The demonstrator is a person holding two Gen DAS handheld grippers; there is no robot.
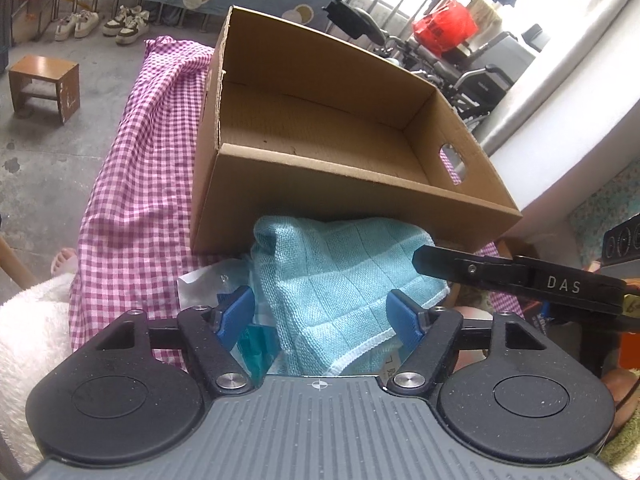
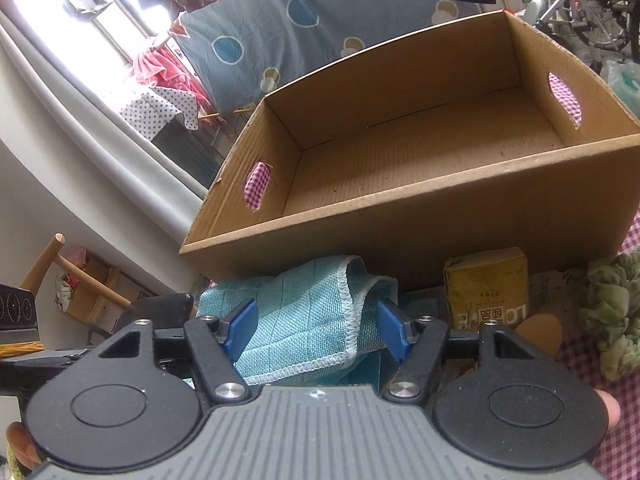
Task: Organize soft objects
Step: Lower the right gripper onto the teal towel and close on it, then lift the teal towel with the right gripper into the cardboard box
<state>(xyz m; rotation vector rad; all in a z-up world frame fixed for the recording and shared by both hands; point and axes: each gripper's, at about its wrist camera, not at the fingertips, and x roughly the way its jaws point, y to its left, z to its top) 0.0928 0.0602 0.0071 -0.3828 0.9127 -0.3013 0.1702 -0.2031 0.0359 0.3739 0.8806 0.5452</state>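
A light blue checked cloth (image 1: 340,276) lies folded in front of an empty cardboard box (image 1: 320,132) on the pink gingham table. My left gripper (image 1: 322,314) is open, its blue pads on either side of the cloth's near part. My right gripper (image 2: 314,330) is open too, with the same cloth (image 2: 304,320) between its blue pads. The box (image 2: 420,152) fills the right wrist view just beyond the cloth. The right gripper's black finger (image 1: 500,276) reaches in from the right in the left wrist view.
A yellow drink carton (image 2: 486,284) and a green fluffy object (image 2: 612,316) lie right of the cloth. A clear plastic packet (image 1: 216,284) lies under the cloth's left side. A white fluffy towel (image 1: 32,344) is at the left. A wooden stool (image 1: 44,86) stands on the floor.
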